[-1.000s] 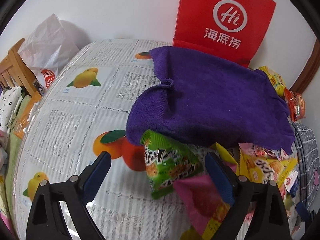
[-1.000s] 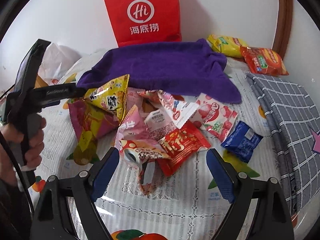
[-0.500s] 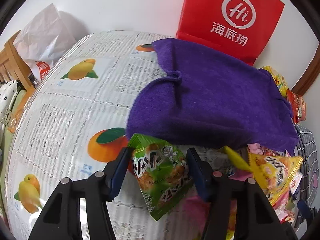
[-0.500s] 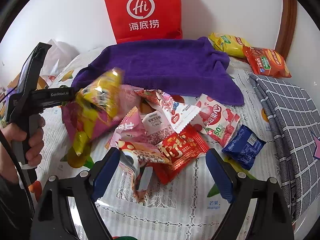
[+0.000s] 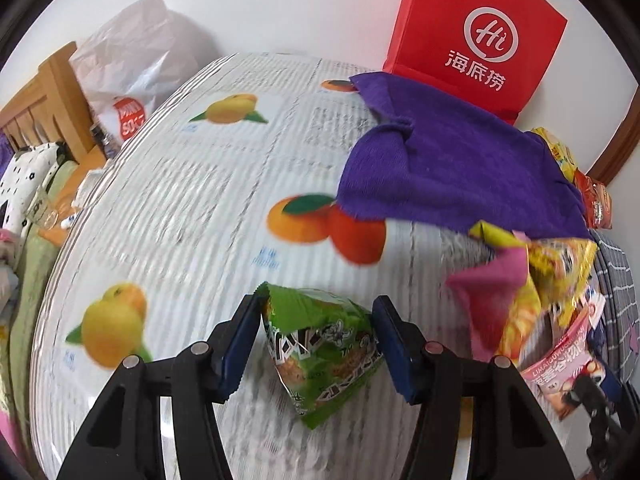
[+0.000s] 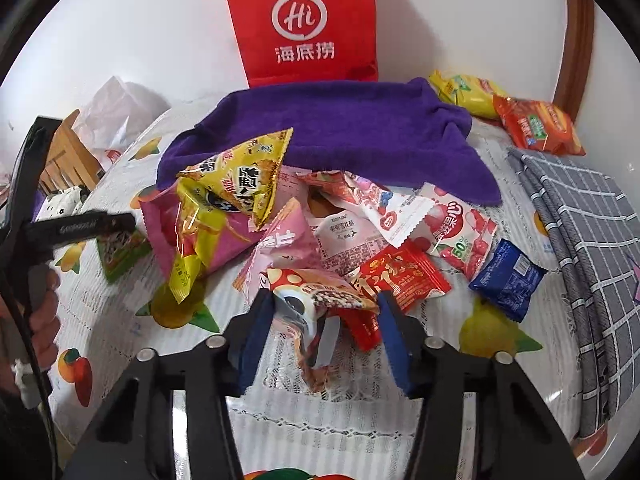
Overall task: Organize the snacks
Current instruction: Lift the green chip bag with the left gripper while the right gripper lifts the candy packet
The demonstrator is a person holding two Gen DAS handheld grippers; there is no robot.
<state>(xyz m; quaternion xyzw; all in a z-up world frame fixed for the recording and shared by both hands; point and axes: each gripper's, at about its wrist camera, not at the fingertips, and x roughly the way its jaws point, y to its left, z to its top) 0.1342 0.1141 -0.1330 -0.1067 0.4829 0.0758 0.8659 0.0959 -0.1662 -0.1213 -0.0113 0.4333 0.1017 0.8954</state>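
Left wrist view: left gripper point(image 5: 318, 336) has its blue pads pressed on the green triangular snack packet point(image 5: 320, 350), above the fruit-print worktop point(image 5: 192, 200). Right gripper point(image 6: 326, 334), jaws just narrowed, pinches a mushroom-print foil packet point(image 6: 316, 304) at the near edge of the snack pile, below the purple towel point(image 6: 340, 128).

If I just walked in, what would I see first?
First, the tall red paper bag with a white logo, standing against the wall behind a rumpled purple towel. Next, the bright heap of snack packets in front of the towel on the fruit-print tablecloth. The left gripper pinches a green triangular packet, the right gripper a mushroom-print one.
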